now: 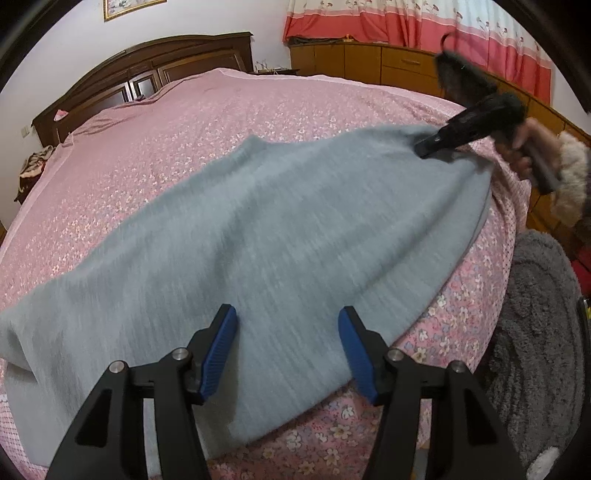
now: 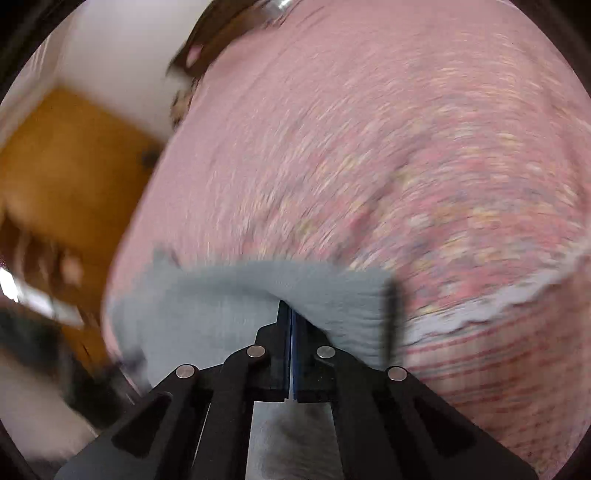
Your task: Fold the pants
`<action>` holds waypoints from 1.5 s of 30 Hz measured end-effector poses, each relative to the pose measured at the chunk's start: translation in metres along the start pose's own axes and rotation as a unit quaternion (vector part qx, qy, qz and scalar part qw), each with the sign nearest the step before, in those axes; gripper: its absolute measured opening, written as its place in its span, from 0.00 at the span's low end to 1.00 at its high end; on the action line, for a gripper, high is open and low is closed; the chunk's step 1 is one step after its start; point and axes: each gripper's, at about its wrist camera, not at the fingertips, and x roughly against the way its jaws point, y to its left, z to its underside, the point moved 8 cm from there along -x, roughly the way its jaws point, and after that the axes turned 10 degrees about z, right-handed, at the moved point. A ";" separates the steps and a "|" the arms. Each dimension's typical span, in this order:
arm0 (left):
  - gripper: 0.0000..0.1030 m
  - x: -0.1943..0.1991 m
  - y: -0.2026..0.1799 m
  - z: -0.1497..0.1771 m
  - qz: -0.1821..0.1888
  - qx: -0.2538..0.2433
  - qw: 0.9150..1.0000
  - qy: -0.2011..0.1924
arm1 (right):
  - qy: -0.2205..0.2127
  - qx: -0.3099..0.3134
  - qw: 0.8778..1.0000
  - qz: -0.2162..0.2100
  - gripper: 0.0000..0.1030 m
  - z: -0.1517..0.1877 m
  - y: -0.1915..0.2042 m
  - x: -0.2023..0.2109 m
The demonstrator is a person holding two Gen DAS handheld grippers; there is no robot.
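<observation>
Grey pants point(image 1: 258, 236) lie stretched across a pink flowered bedspread point(image 1: 184, 122). My left gripper point(image 1: 288, 332) is open, its blue pads point(image 1: 221, 347) spread just above the near part of the pants, holding nothing. My right gripper point(image 1: 424, 149) shows in the left wrist view at the far right end of the pants, touching the cloth. In the blurred right wrist view the right gripper point(image 2: 291, 314) is shut on the grey pants point(image 2: 229, 295), the cloth bunched at its closed jaws.
A dark wooden headboard point(image 1: 147, 70) stands at the far end of the bed. Wooden cabinets point(image 1: 369, 62) and red curtains point(image 1: 406, 22) line the right wall. A grey fluffy garment point(image 1: 539, 325) is at the bed's right edge.
</observation>
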 end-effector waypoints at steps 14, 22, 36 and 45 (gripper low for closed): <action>0.61 0.002 -0.001 0.004 -0.002 -0.005 1.000 -0.003 | -0.014 0.064 0.996 0.055 0.00 0.021 0.014 0.002; 0.61 0.003 0.000 0.002 -0.004 -0.004 1.000 -0.002 | -0.056 0.083 0.991 0.085 0.03 0.008 0.001 0.038; 0.62 0.005 -0.001 0.006 -0.003 -0.006 1.000 -0.006 | -0.060 0.009 0.995 -0.082 0.11 0.071 -0.009 0.072; 0.62 0.006 -0.003 0.005 -0.008 -0.007 1.000 -0.003 | 0.016 0.047 0.999 -0.004 0.00 0.074 -0.013 0.010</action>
